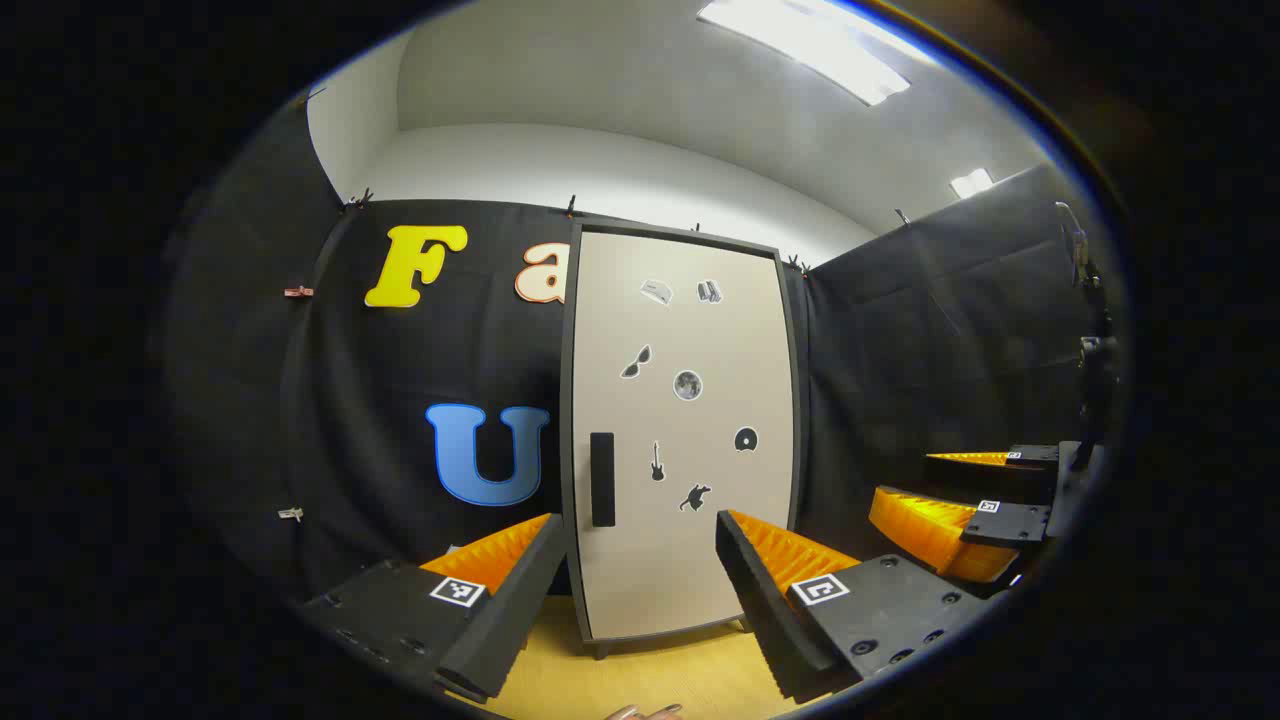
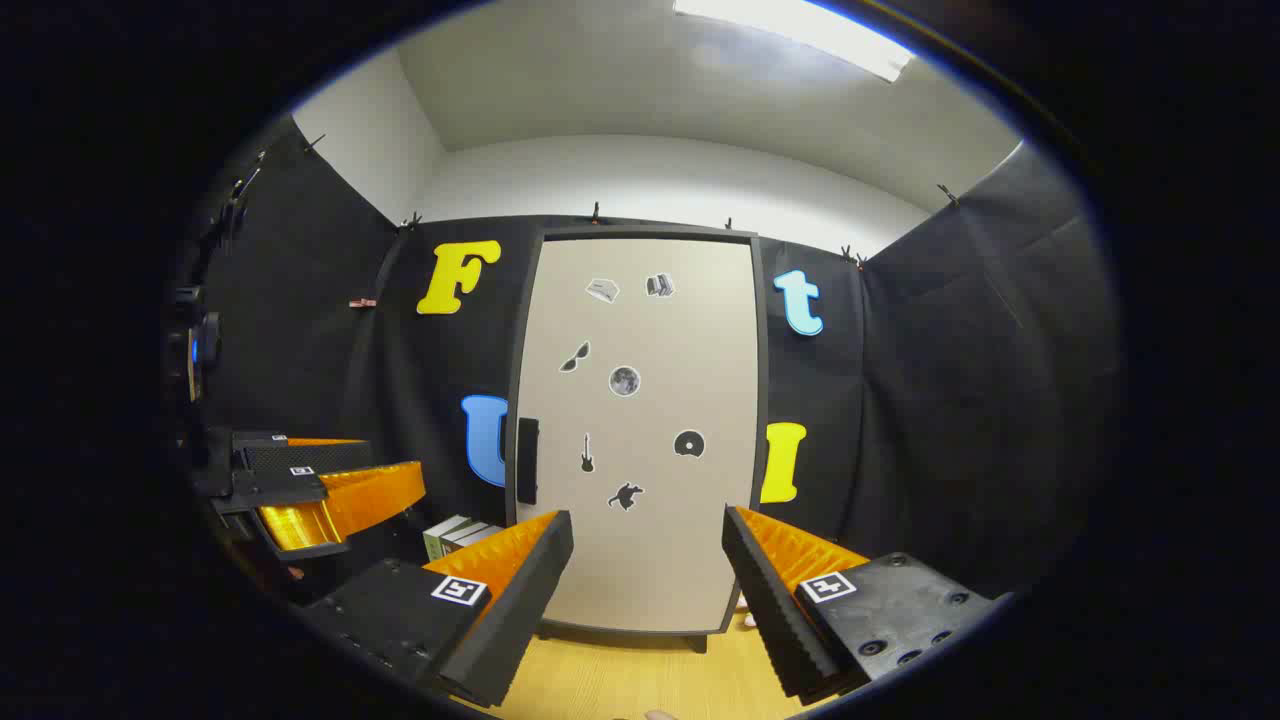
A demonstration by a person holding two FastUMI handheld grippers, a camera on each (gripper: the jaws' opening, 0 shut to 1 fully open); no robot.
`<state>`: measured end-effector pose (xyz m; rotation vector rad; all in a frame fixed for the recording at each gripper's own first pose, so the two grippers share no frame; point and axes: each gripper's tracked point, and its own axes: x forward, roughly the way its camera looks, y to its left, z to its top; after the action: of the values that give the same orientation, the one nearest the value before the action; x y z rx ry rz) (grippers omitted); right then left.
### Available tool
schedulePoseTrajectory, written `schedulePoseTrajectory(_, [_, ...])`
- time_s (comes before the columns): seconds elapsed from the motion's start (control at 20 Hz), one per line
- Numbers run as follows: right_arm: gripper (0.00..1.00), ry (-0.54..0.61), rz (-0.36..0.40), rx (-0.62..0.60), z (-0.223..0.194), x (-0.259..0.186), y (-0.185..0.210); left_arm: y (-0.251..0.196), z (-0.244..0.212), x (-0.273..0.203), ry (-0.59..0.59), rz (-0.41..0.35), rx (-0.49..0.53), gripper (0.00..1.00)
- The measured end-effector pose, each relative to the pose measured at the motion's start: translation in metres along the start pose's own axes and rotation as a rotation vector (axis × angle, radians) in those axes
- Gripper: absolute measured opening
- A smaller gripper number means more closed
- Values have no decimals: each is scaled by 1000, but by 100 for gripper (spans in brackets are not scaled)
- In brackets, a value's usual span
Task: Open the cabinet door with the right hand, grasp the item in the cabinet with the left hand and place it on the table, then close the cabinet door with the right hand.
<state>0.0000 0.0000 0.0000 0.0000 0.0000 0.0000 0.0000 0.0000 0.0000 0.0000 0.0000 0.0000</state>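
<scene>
I had both tongs up in front of the cabinet, level with its lower half and short of touching it. I judged that was the sensible ready stance: the door was shut flush in its dark frame, so nothing could be taken out until it swung. The right tongs were spread wide with nothing between the fingers. They looked almost square at the door, with the dark handle at the door's left edge, up and to the left of them. That handle was what I reckoned the right side must reach first. The left tongs were likewise wide open and empty, waiting a little to the side, where I took it they would stay clear of the door's swing.

The item I was after sat somewhere behind the closed door (I couldn't see it, so I couldn't say what it was). The door carried a scatter of small stickers. A few books lay on the wooden table left of the cabinet, close to the handle side, and I thought they might crowd the approach.
</scene>
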Motion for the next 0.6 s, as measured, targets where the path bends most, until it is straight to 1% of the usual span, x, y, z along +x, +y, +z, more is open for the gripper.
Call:
schedulePoseTrajectory(0.4, [97,4,-21,-14,-7,8,-1,3,-2,6,2,-6,-4,95])
schedulePoseTrajectory(0.6, [97,12,-18,-16,-11,11,1,5,-4,9,-1,-4,-13,95])
